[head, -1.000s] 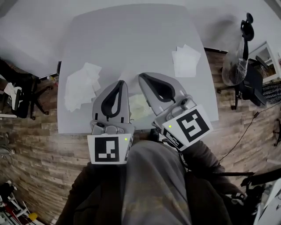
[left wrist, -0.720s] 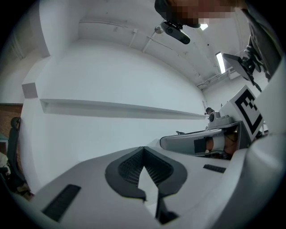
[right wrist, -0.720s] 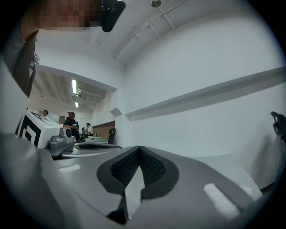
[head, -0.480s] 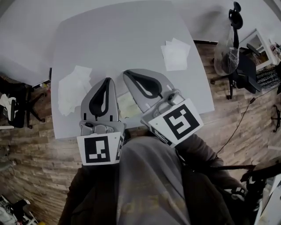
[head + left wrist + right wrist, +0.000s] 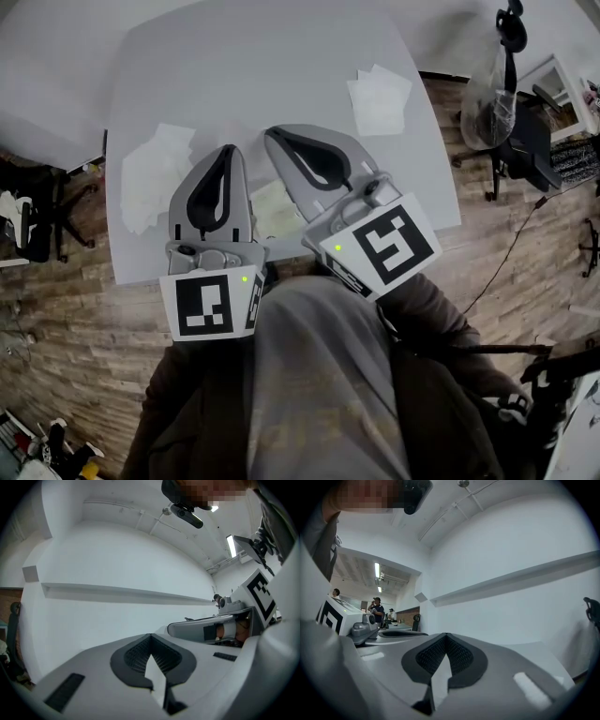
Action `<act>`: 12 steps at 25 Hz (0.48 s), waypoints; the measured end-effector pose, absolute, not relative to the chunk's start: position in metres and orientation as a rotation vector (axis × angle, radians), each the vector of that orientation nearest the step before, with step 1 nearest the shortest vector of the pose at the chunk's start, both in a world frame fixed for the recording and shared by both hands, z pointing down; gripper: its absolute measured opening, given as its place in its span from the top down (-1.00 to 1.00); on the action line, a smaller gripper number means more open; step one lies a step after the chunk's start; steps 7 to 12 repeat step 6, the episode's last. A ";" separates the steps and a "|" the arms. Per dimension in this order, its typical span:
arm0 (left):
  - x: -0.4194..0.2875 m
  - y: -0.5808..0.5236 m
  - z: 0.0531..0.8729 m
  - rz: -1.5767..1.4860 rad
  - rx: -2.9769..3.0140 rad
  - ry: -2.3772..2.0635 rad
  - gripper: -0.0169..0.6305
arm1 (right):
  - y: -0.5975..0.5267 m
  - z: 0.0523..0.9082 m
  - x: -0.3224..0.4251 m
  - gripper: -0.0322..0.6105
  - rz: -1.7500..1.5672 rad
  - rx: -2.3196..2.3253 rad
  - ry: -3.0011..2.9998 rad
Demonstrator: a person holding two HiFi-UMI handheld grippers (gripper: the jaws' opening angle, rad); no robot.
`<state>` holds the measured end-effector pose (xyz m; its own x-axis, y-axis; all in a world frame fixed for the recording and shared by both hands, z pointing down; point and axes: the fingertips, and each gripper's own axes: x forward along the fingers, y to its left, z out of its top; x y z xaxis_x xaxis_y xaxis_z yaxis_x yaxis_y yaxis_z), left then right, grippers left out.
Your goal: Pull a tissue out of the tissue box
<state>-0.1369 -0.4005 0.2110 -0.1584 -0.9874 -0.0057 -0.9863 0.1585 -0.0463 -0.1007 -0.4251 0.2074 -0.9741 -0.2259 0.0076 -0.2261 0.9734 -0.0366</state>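
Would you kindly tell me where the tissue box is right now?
In the head view, the tissue box sits by the near edge of the table, partly hidden between the left gripper and the right gripper.

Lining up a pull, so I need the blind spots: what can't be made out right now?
Tissue box: head view, mostly covered by the left gripper and right gripper; its opening is hidden.
Left and right gripper views: both look at the wall; neither shows the box.
Tissue piles: head view, too small to count sheets.
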 end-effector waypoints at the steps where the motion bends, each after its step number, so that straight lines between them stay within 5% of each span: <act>1: -0.137 -0.402 0.211 -0.048 -2.016 2.365 0.96 | -0.426 0.208 -0.101 0.89 0.058 0.359 -3.117; 12: -0.137 -0.407 0.214 -0.047 -2.017 2.364 0.96 | -0.433 0.209 -0.100 0.89 0.053 0.367 -3.118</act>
